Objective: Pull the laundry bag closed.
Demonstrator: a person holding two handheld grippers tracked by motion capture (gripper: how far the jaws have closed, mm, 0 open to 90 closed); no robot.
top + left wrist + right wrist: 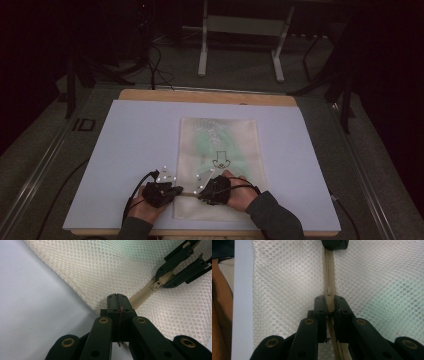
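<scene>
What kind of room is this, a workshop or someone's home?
Probably a lab or recording room: a white board on a wooden tabletop, dark surroundings, loose cables on the floor and a metal stand behind.

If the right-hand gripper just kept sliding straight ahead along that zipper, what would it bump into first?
Probably the left gripper, whose black jaw tips sit on the zipper directly ahead of the right gripper; only mesh bag lies between.

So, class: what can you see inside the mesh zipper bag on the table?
Through the mesh bag, a pale green shape shows faintly, with a dark printed outline near its middle. The mesh blurs it, so what it is cannot be told, and anything beneath it is covered.
</scene>
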